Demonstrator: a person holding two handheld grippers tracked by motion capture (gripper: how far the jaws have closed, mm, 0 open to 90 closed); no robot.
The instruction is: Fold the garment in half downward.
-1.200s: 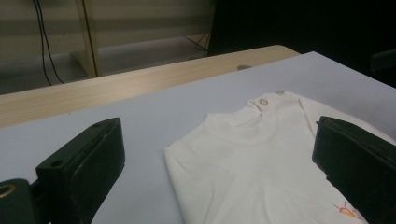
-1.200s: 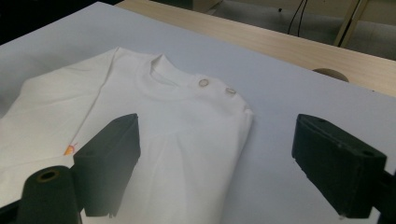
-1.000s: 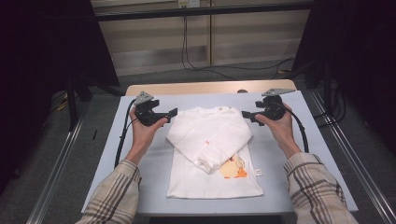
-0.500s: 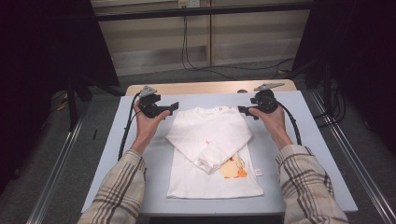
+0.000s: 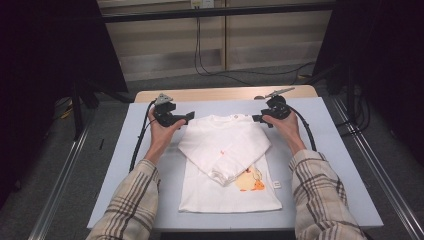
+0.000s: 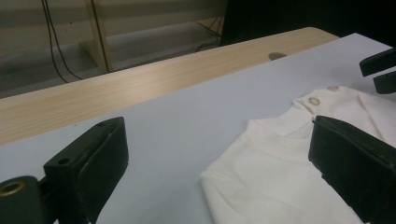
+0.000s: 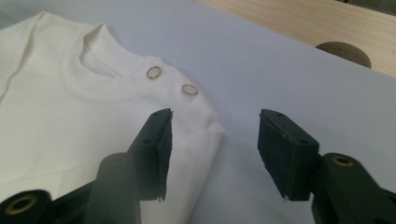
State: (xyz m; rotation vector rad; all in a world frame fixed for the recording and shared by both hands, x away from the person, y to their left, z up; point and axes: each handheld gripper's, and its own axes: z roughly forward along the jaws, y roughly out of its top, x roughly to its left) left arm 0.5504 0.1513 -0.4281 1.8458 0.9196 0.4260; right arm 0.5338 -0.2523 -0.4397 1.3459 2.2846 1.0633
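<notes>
Desk (image 5: 345, 165), pale blue sheet over a wooden top. White shirt (image 5: 220, 195) lies flat at its centre, sleeves folded across the chest, collar toward the far edge. Left hand-held gripper (image 5: 186, 116) at the shirt's left shoulder, jaws wide apart, nothing clamped. Right hand-held gripper (image 5: 258, 119) at the right shoulder; jaws have just been closing, half apart, straddling the shoulder edge, pads not pressing. Two snap buttons (image 7: 153, 72) beside the collar.

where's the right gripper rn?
High view: right gripper sits at the white shirt's right shoulder corner, far side of the blue mat, jaws open.
</notes>
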